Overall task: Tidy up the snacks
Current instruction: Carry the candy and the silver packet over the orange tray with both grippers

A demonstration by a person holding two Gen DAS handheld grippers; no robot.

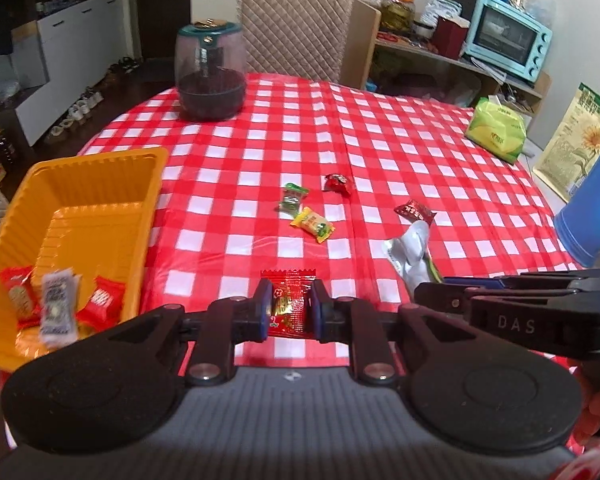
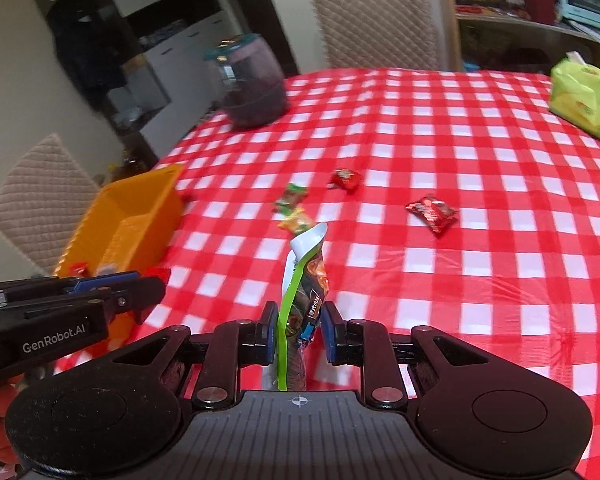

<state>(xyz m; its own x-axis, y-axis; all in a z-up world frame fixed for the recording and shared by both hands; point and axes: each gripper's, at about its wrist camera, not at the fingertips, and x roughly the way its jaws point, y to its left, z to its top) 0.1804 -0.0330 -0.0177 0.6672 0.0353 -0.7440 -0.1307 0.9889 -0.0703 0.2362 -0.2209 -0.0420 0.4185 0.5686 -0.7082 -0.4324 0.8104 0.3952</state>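
My left gripper [image 1: 289, 307] is shut on a red snack packet [image 1: 287, 300], held above the checked tablecloth just right of the orange tray [image 1: 112, 176]. Three packets lie in the tray's near end [image 1: 56, 304]. My right gripper [image 2: 299, 330] is shut on a green and silver pouch [image 2: 305, 280] that stands up between its pads; this pouch [image 1: 414, 252] also shows in the left wrist view. Loose on the cloth lie a green candy [image 1: 293, 197], a yellow one [image 1: 313, 225] and two red ones [image 1: 338, 183] [image 1: 415, 211].
A jar with a teal lid [image 1: 210, 76] stands at the far left of the table [image 1: 380, 128], a green tissue pack [image 1: 496, 130] at the far right. A quilted chair [image 1: 296, 28] is behind the table. A blue cylinder [image 1: 588, 208] rises at the right edge.
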